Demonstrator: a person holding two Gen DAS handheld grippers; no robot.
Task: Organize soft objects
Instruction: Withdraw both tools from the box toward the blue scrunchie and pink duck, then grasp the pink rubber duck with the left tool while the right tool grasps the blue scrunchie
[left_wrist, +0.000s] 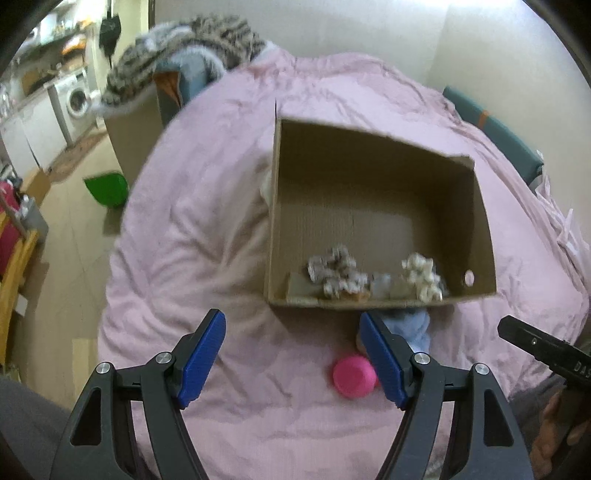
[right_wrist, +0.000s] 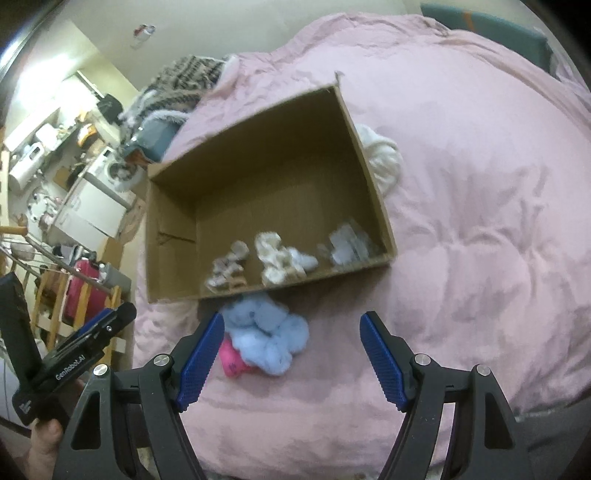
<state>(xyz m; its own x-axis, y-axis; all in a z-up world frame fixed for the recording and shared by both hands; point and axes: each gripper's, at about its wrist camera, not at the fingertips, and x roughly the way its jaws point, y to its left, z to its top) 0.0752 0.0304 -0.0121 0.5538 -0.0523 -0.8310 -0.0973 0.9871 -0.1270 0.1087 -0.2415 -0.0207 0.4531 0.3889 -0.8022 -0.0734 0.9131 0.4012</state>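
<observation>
Spreading across the whole scene is a rumpled pink quilted bedspread (right_wrist: 480, 229), soft enough that everything on it sits slightly sunk. On it stands an open brown cardboard box (right_wrist: 177, 236), placed within easy reach, I'd guess as the collecting point. Along its near wall lie a grey-and-white fuzzy bundle (right_wrist: 227, 269), a cream-and-white fluffy bundle (right_wrist: 280, 258) and something pale and blurred in the corner (right_wrist: 347, 243) that I cannot identify. A white fluffy item (right_wrist: 384, 158) rests outside, against the box's far side. Just in front of the box lies a pale blue fluffy plush piece (right_wrist: 266, 336), touching a bright pink rounded soft object (right_wrist: 231, 360); these look next to go in. The right tool (right_wrist: 291, 354) hangs spread wide over them, holding nothing. The left tool (left_wrist: 293, 354) is likewise gaping and empty.
</observation>
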